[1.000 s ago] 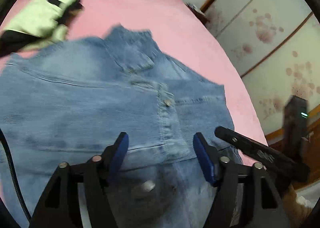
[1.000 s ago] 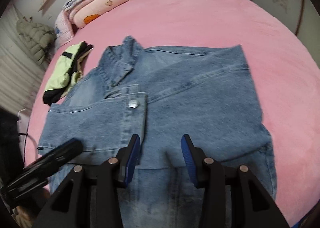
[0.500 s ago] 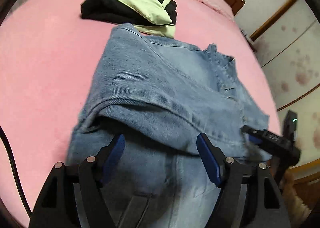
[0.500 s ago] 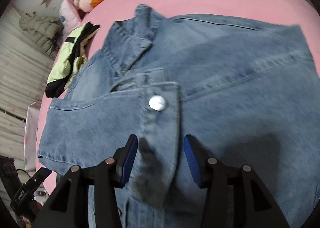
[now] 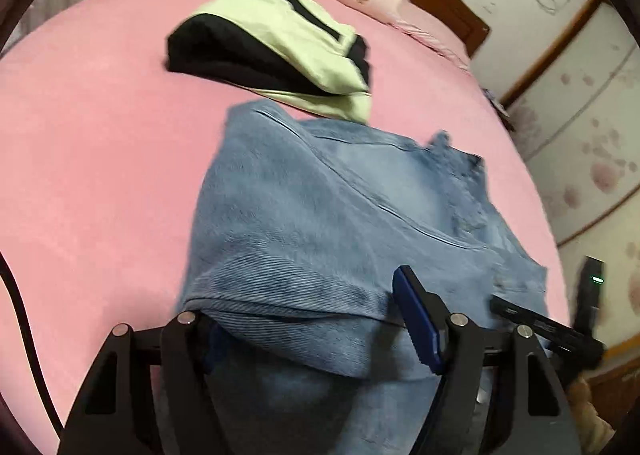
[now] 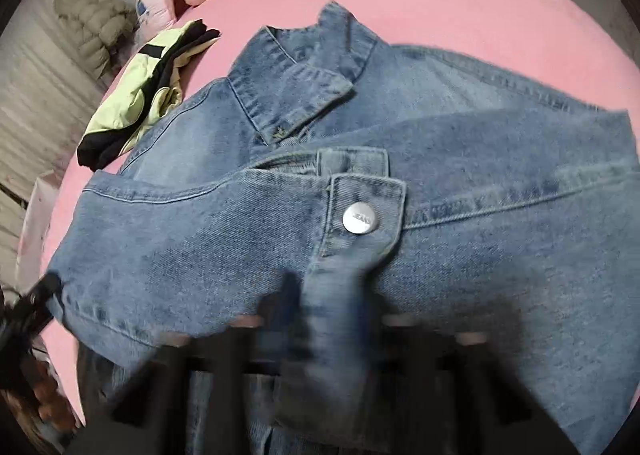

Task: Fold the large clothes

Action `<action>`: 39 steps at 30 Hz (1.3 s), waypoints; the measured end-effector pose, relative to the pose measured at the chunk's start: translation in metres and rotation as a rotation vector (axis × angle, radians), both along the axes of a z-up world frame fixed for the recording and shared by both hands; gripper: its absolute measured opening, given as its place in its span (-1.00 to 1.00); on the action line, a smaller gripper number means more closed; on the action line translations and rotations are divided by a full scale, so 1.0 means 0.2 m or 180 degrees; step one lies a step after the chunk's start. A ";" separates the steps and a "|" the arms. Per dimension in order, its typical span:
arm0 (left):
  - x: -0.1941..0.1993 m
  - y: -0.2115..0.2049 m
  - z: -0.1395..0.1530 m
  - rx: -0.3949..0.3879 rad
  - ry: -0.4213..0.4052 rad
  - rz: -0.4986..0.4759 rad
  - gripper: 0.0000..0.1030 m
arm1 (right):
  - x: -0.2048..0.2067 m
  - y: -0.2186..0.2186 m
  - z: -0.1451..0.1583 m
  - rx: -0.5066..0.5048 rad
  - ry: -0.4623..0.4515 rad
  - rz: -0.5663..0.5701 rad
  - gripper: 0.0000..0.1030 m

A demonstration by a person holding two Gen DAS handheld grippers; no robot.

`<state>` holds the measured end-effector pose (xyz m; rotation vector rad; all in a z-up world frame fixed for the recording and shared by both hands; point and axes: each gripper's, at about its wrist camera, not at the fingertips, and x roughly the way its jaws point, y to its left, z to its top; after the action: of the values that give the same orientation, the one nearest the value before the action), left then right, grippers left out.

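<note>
One marking can be read: the silver metal button (image 6: 359,218) just ahead of the right gripper's blurred fingers, on the placket of the denim jacket (image 6: 460,183), carries small engraved lettering that looks like "JEANS", though it is tiny and soft. Nothing else legible shows in either view, and the left wrist view holds no text at all.

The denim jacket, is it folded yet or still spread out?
Partly folded: the denim jacket has its sides and a buttoned cuff laid over the front, collar showing.
</note>
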<state>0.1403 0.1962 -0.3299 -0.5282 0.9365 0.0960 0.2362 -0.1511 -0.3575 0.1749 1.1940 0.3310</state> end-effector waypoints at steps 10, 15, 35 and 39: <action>0.06 -0.02 -0.10 -0.0005 0.0324 -0.0177 0.30 | -0.21 -0.16 0.37 -0.0099 -0.0542 -0.0302 -0.85; 0.06 -0.06 -0.15 0.0169 0.0418 -0.0284 0.30 | -0.24 -0.17 0.20 -0.0426 -0.0405 -0.0325 -0.85; -0.20 -0.02 0.07 0.0239 0.0725 -0.0746 0.36 | -0.21 -0.17 0.16 -0.0783 -0.0339 -0.0297 -0.35; -0.22 -0.05 0.25 0.0426 0.0406 -0.0794 0.37 | -0.29 -0.16 0.28 -0.0794 -0.0518 -0.0350 -0.32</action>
<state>0.0967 0.1871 -0.2793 -0.2809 1.1054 -0.0333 0.1789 -0.1825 -0.3011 -0.0038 1.0495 0.0960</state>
